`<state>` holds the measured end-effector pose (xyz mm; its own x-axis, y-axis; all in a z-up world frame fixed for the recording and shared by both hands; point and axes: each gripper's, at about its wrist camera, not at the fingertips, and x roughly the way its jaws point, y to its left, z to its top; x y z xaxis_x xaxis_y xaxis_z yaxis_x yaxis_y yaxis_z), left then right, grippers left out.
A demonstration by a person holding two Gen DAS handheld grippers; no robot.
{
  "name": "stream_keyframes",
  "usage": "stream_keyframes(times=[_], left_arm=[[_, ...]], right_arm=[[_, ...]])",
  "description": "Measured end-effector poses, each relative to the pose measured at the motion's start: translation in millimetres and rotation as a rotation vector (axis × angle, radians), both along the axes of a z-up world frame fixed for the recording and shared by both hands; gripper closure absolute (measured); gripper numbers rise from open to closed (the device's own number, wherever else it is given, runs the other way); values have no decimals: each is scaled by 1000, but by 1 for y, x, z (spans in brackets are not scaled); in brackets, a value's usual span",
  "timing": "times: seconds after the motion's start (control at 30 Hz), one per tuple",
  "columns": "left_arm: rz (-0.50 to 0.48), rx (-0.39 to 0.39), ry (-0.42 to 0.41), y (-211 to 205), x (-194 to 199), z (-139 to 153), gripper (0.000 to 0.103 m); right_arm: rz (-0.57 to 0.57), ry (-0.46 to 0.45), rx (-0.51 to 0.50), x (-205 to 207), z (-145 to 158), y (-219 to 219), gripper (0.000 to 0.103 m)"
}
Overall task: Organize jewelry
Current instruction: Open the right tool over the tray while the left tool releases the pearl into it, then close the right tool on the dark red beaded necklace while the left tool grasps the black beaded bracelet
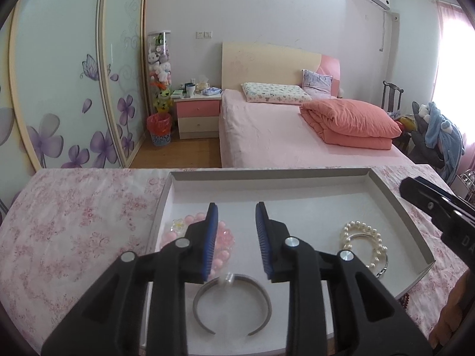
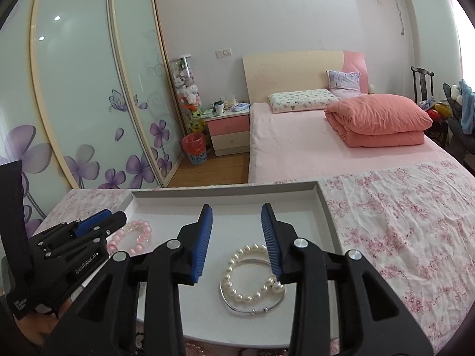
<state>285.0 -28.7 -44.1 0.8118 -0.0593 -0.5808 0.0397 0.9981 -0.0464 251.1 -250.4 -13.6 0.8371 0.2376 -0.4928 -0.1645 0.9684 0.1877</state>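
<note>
A shallow white tray (image 1: 267, 175) (image 2: 225, 191) lies on a pink floral cloth. In it are a pink bead bracelet (image 1: 224, 238) (image 2: 139, 231) at the left, a grey open bangle (image 1: 231, 299) at the near middle, and a pearl bracelet (image 1: 365, 237) (image 2: 246, 267) lying on a thin silver bangle (image 2: 252, 310) at the right. My left gripper (image 1: 236, 237) is open and empty above the grey bangle, beside the pink beads. My right gripper (image 2: 236, 237) is open and empty above the pearl bracelet. The left gripper also shows in the right wrist view (image 2: 98, 222).
The floral cloth (image 1: 74, 231) (image 2: 400, 222) covers the table around the tray. Beyond are a pink bed (image 1: 297, 136), a bedside cabinet (image 1: 197, 115), a red bin (image 1: 160, 129) and a sliding wardrobe (image 2: 74, 103). A dark bead string (image 1: 405, 299) peeks out at the tray's right near corner.
</note>
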Motion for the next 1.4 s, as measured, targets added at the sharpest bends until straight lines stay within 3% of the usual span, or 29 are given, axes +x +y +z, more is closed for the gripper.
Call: stream_keyframes(times=[0.4,0.87,1.17,1.4], left_arm=[[13,-12,4,9,-21,4,75],[-26,-38,23,9,-69,4,72],[-45,-38,44,3,-83,0,70],[-61,-35,52,0,-86,-4,70]], right_arm=[[-23,20,-25,-21,-5,-22,67],[50,275,-44,-63,-55,-28,67],[41,329,-105,-59,-67,-11,63],[25,313,-208,-59,-70,0,62]])
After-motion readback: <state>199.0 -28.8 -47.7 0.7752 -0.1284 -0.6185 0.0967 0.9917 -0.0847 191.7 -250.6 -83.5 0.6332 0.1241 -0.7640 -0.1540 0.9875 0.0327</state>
